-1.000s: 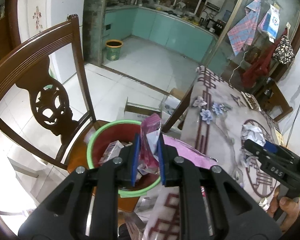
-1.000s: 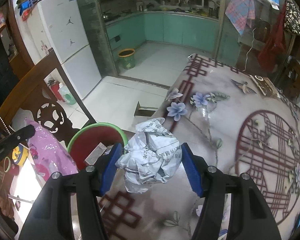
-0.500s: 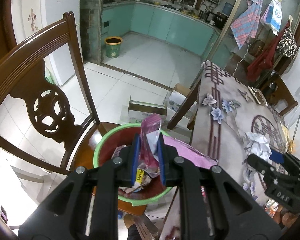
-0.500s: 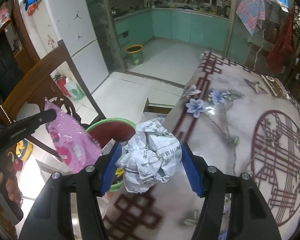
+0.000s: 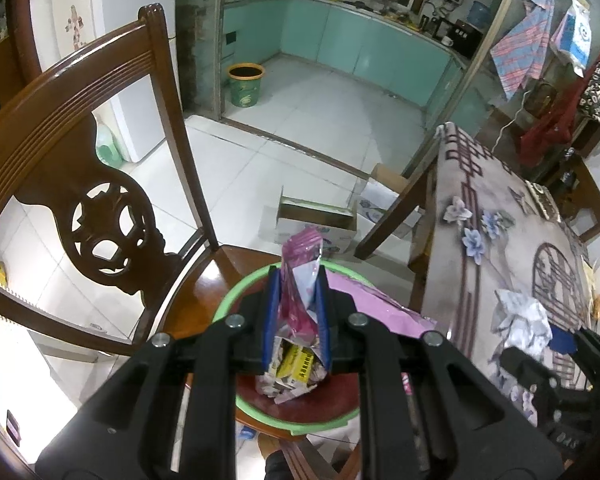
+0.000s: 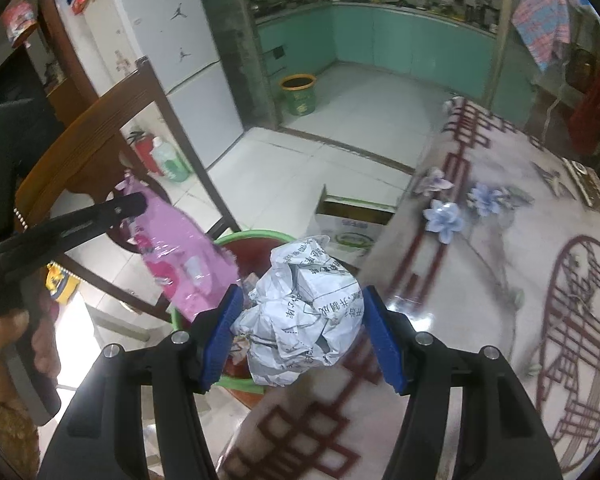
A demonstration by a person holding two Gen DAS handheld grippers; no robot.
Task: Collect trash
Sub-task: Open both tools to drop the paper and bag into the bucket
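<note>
Pink wrapper [image 5: 300, 280] pinched tight in left gripper [image 5: 298, 320], angled steeply down over bin [image 5: 236, 300] on chair [image 5: 80, 184]. Paper ball [image 6: 304, 312] clamped in part-open right gripper [image 6: 300, 336], angled down at table [image 6: 500, 280] edge, bin at 10 o'clock.

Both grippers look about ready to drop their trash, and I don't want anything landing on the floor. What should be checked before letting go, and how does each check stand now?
1. Left gripper shut on the pink wrapper: ok.
2. Pink wrapper above the green-rimmed bin: ok in the left wrist view.
3. Right gripper shut on the crumpled paper ball: ok.
4. Paper ball over the bin: not ok; it sits at the bin's edge, partly over the table.
5. Bin steady on the chair seat: ok.
6. Room left in the bin: cannot tell; some trash already lies inside.
</note>
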